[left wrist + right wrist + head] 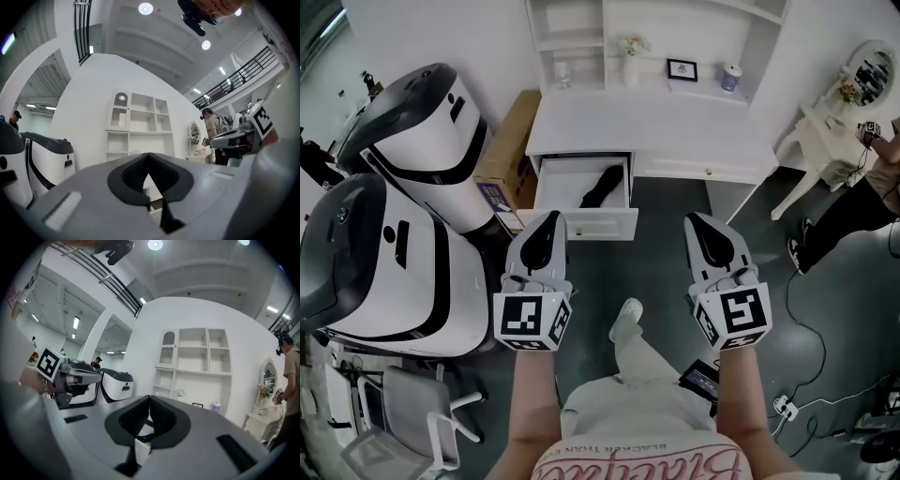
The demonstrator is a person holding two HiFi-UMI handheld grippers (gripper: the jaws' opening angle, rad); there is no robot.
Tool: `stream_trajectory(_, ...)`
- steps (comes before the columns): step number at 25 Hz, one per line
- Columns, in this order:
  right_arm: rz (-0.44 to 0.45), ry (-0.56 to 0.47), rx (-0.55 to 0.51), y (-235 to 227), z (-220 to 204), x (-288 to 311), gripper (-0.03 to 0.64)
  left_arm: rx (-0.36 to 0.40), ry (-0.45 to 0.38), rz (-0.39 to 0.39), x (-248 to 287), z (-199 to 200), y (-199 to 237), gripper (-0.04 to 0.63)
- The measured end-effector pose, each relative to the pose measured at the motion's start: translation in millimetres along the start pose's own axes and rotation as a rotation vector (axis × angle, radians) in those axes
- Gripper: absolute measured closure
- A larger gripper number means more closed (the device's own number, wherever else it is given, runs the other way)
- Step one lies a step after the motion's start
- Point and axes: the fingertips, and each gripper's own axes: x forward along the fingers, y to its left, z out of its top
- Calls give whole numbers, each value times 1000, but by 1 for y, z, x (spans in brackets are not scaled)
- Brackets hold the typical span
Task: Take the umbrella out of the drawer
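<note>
Umbrella (602,187) in open drawer (581,225), upside-down "BLACKER THAN" on shirt (630,414)

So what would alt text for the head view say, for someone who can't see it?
From above, a person holds the left claw and right claw, both shut and empty, short of an open white drawer where a black umbrella lies. The drawer belongs to a white desk; two large white machines stand at left.

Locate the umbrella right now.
Head view, upper centre: the black umbrella lies inside the open drawer of the white desk, ahead of the left hand-held gripper.
</note>
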Motion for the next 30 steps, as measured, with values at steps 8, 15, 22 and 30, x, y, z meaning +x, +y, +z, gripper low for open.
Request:
stream_trajectory(8, -8, 12, 25, -38, -15, 63, 607, 0, 24, 2, 70, -16, 26, 586)
stream_trajectory(15, -11, 24, 43, -75, -27, 129, 607, -8, 49, -14, 139, -29, 49, 586)
stream_trajectory(22, -20, 43, 64, -109, -40, 192, 607, -19, 81, -5, 208, -46, 81, 586)
stream_trajectory(30, -30, 61, 71, -140, -52, 234, 607, -39, 128, -22, 261, -69, 95, 524)
